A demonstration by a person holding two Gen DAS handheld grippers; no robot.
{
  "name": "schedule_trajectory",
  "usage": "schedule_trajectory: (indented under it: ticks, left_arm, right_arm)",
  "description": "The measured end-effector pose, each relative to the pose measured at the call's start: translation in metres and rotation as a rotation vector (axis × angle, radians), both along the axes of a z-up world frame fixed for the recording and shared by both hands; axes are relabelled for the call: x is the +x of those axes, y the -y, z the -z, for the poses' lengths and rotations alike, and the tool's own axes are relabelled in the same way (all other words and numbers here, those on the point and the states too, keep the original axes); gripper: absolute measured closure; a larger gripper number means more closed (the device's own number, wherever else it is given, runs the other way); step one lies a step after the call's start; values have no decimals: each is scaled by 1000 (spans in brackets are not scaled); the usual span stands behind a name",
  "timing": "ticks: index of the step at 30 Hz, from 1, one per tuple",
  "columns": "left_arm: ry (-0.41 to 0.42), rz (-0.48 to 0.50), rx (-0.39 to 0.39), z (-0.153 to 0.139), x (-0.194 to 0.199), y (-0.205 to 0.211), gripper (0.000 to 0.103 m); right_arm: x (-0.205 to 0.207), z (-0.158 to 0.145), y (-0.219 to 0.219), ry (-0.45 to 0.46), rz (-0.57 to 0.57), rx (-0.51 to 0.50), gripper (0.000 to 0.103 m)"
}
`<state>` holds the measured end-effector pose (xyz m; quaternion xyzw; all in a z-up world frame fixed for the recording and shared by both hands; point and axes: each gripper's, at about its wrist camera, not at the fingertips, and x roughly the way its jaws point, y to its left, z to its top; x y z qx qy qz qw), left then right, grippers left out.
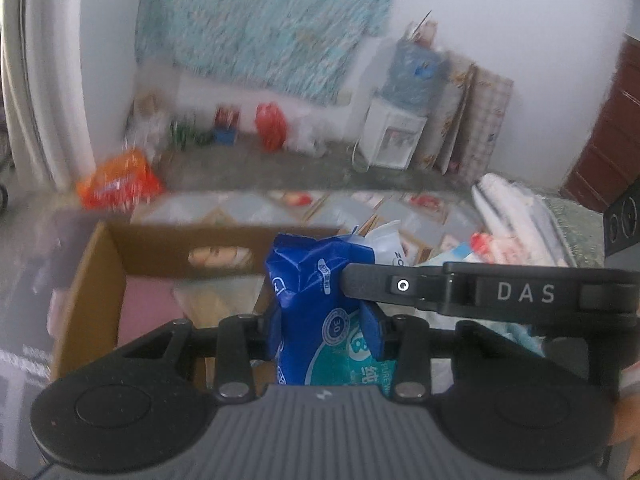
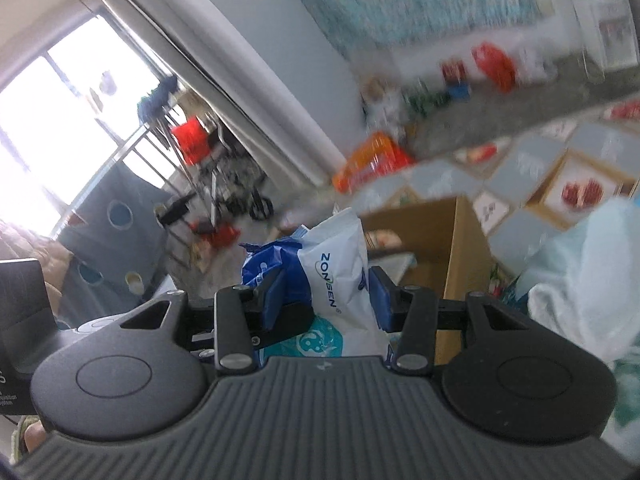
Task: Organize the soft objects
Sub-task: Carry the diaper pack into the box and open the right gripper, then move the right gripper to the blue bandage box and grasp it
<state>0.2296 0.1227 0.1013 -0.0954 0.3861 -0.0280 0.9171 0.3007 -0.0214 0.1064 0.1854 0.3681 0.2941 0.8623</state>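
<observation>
While left tongs (image 1: 329, 330) grip blue pack (image 1: 316, 280), right tongs (image 2: 325, 300) clamp white pouch (image 2: 340, 276), cardboard box (image 1: 160, 248) behind.

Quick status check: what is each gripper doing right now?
Left gripper: closed on the blue-and-teal plastic tissue pack.
Right gripper: closed on the white ZONSEN plastic pouch.

A crinkled blue-and-teal plastic tissue pack (image 1: 316, 304) stood upright beside an open brown cardboard box (image 1: 92, 280). A white "ZONSEN" plastic pouch (image 2: 340, 276) stood upright against it.
</observation>
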Motion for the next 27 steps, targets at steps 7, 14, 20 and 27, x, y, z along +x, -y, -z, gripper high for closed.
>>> schedule_trajectory:
  ticks: [7,14,20,27]
  left_arm:
    - [-104,-13,-68,44,10,-25,61]
    - [-182,-32,-98,71,46,-24,61]
    - [-175,-65,-117,86,70,-29,56]
    - [-137,-83,-130,73,64,-26,44]
  right_arm:
    - [34,38,-18,-80,1,-98,58]
    - [53,41,-34,-26,36,-197,47]
    - [52,23,-29,75,24,-131,44]
    - [35,1,0,118,26,-39,44]
